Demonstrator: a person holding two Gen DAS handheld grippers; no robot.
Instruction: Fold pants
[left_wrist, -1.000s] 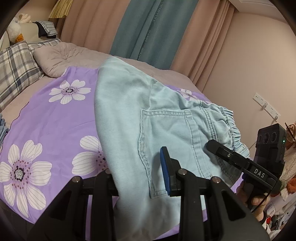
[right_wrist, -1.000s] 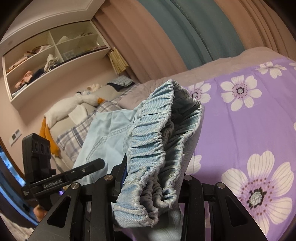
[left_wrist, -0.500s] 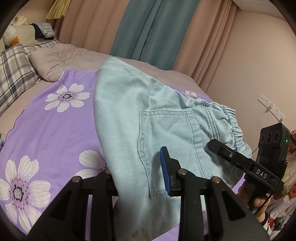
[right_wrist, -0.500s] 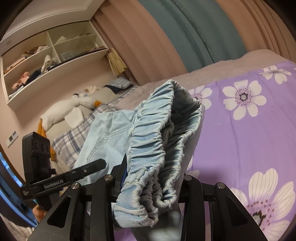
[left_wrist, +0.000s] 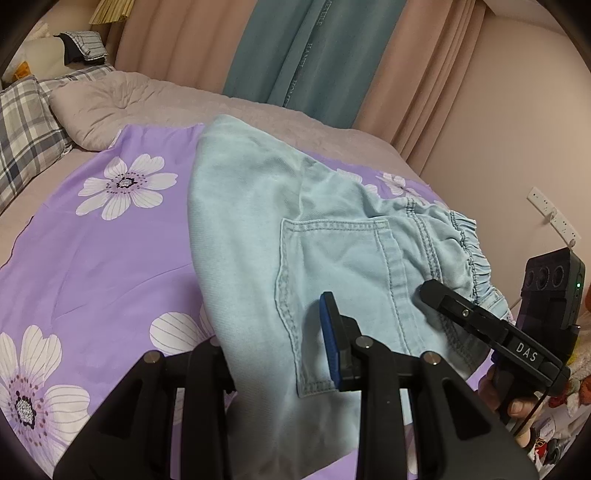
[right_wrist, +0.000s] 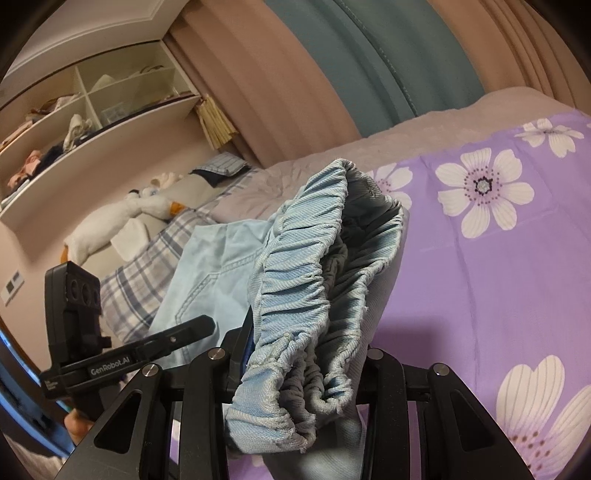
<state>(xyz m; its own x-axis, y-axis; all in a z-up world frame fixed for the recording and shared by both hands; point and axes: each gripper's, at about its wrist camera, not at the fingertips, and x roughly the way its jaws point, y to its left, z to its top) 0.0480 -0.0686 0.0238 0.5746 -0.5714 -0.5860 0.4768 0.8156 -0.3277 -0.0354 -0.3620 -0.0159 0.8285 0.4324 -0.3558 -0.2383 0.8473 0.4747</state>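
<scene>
Light blue denim pants (left_wrist: 258, 206) lie draped over a purple flowered bedspread (left_wrist: 92, 251), back pocket (left_wrist: 332, 266) facing up. My left gripper (left_wrist: 273, 332) is shut on the pants' near edge; the cloth covers its left finger and the blue pad (left_wrist: 328, 332) shows on the other. My right gripper (right_wrist: 306, 354) is shut on the bunched elastic waistband (right_wrist: 306, 273), which rises in folds between its fingers. In each wrist view one finger of the other gripper, the right's (left_wrist: 443, 299) and the left's (right_wrist: 192, 328), reaches to the cloth, held by a hand.
A plaid pillow (left_wrist: 22, 125) and a grey pillow (left_wrist: 110, 107) lie at the bed's head. Pink and teal curtains (left_wrist: 295, 55) hang behind. Wall sockets (left_wrist: 554, 218) are at the right. Open shelves (right_wrist: 92, 110) with clothes and a white plush toy (right_wrist: 110, 225) are in the right wrist view.
Both grippers have carried the pants a little farther across the bed; the flowers and pillows have shifted in view. Both grips are unchanged.
</scene>
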